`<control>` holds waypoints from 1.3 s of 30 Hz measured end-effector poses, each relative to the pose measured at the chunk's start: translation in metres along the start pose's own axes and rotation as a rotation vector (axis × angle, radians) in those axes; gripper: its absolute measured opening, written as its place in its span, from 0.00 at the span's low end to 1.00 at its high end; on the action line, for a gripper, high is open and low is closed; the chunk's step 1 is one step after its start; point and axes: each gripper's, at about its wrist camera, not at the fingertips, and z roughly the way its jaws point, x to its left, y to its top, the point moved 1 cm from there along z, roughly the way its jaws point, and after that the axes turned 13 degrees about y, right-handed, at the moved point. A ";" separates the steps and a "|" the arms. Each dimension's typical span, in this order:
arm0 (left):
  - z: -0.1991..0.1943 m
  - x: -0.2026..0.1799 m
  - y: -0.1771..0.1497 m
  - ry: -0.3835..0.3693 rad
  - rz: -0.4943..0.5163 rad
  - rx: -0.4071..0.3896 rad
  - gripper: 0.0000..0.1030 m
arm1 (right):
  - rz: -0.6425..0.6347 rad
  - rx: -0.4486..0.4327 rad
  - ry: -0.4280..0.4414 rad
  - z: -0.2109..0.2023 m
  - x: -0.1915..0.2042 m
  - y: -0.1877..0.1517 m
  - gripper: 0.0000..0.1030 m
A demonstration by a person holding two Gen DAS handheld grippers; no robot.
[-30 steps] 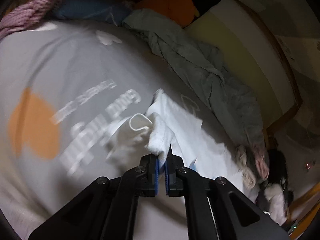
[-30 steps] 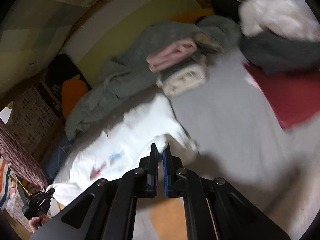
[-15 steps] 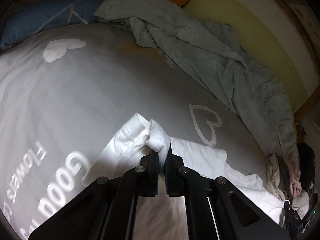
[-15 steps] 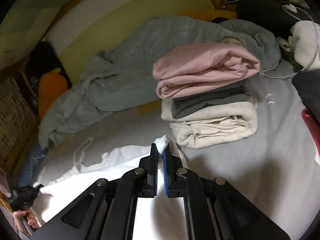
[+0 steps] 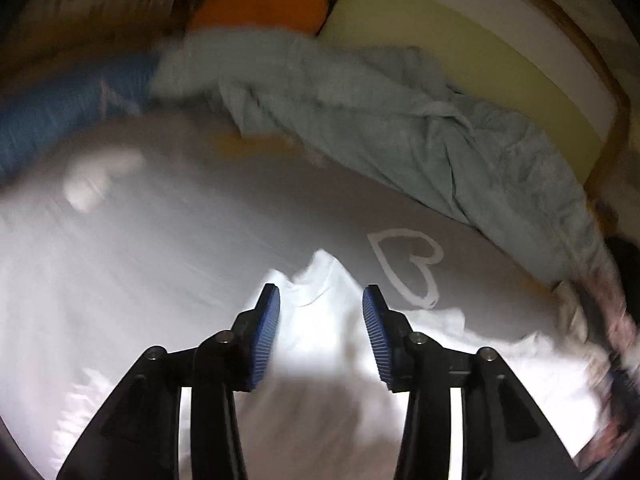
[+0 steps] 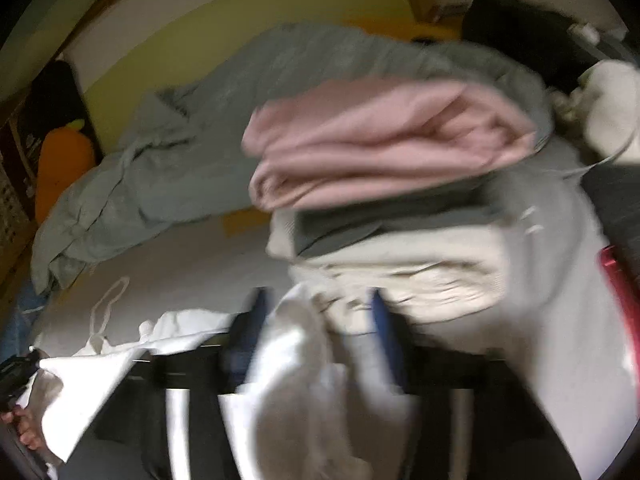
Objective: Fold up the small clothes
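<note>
A small white garment (image 5: 328, 320) lies spread on the grey bed sheet (image 5: 168, 232). In the left wrist view my left gripper (image 5: 320, 304) has its jaws opening, with a loose peak of the white cloth lying between the blue pads (image 5: 266, 332), untouched by them. In the blurred right wrist view my right gripper (image 6: 316, 312) is also opening, and an edge of the white garment (image 6: 292, 344) falls free between its fingers. The far end of the garment (image 6: 100, 360) reaches to the left.
A stack of folded clothes, pink (image 6: 384, 144) on top of grey and cream (image 6: 420, 276), stands just beyond the right gripper. A rumpled grey-green blanket (image 5: 420, 120) lines the wall side. An orange cushion (image 5: 264, 0), a blue pillow (image 5: 60, 120) and a red item (image 6: 616, 288) lie around. A hand (image 6: 24, 432) shows at the lower left.
Both grippers were shut on bunched white cloth and carried it across the bed toward the blanket and stack. Now both have opened and the cloth has dropped from the pads.
</note>
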 end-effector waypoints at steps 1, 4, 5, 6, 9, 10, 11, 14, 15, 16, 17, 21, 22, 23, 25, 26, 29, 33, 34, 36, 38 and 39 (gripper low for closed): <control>-0.014 0.002 -0.002 0.017 0.034 -0.019 0.45 | -0.019 0.006 0.007 -0.009 -0.001 0.002 0.62; -0.050 0.014 -0.015 0.010 0.098 -0.037 0.56 | -0.095 0.059 0.074 -0.036 -0.001 -0.001 0.62; -0.058 0.020 -0.021 0.009 0.096 -0.027 0.59 | -0.113 0.077 0.098 -0.044 -0.002 -0.005 0.62; -0.065 0.028 -0.030 0.005 0.085 0.008 0.60 | -0.127 0.105 0.133 -0.054 -0.005 -0.011 0.62; -0.062 0.047 -0.058 -0.074 0.009 0.158 0.58 | -0.031 0.206 0.269 -0.071 -0.024 -0.038 0.63; -0.060 0.052 -0.070 -0.140 -0.031 0.213 0.58 | 0.020 0.242 0.313 -0.071 -0.031 -0.047 0.62; -0.059 0.054 -0.079 -0.195 -0.061 0.251 0.53 | 0.076 0.274 0.353 -0.070 -0.038 -0.056 0.62; -0.054 0.049 -0.099 -0.280 -0.104 0.325 0.48 | 0.157 0.323 0.406 -0.062 -0.046 -0.072 0.63; -0.052 0.047 -0.103 -0.253 -0.111 0.346 0.48 | 0.174 0.331 0.424 -0.058 -0.046 -0.074 0.63; -0.051 0.045 -0.108 -0.236 -0.126 0.356 0.48 | 0.188 0.342 0.444 -0.052 -0.046 -0.076 0.62; -0.049 0.045 -0.112 -0.245 -0.142 0.366 0.48 | 0.203 0.350 0.456 -0.047 -0.046 -0.078 0.62; -0.035 0.052 -0.109 -0.239 -0.229 0.333 0.48 | 0.242 0.346 0.485 -0.031 -0.047 -0.080 0.57; -0.030 0.055 -0.104 -0.232 -0.258 0.311 0.44 | 0.233 0.342 0.476 -0.030 -0.047 -0.080 0.44; -0.024 0.056 -0.099 -0.233 -0.259 0.298 0.13 | 0.219 0.346 0.459 -0.027 -0.048 -0.080 0.39; -0.022 0.050 -0.093 -0.230 -0.201 0.307 0.03 | 0.225 0.353 0.449 -0.024 -0.050 -0.080 0.25; -0.032 0.048 -0.090 -0.227 -0.180 0.270 0.03 | 0.232 0.347 0.453 -0.027 -0.051 -0.079 0.20; -0.075 0.043 -0.084 -0.225 -0.055 0.146 0.03 | 0.169 0.290 0.441 -0.057 -0.042 -0.069 0.11; -0.100 0.053 -0.106 -0.209 0.004 0.212 0.03 | -0.076 0.271 0.277 -0.117 -0.012 -0.077 0.11; -0.099 0.057 -0.118 -0.197 0.015 0.249 0.03 | -0.088 0.265 0.282 -0.128 -0.010 -0.081 0.11; -0.093 0.061 -0.140 -0.182 0.040 0.301 0.04 | -0.063 0.289 0.272 -0.148 -0.015 -0.095 0.11; -0.086 0.064 -0.158 -0.181 0.031 0.340 0.06 | 0.005 0.332 0.263 -0.157 -0.030 -0.109 0.11; -0.089 0.066 -0.160 -0.190 0.016 0.316 0.08 | 0.031 0.351 0.250 -0.156 -0.035 -0.117 0.12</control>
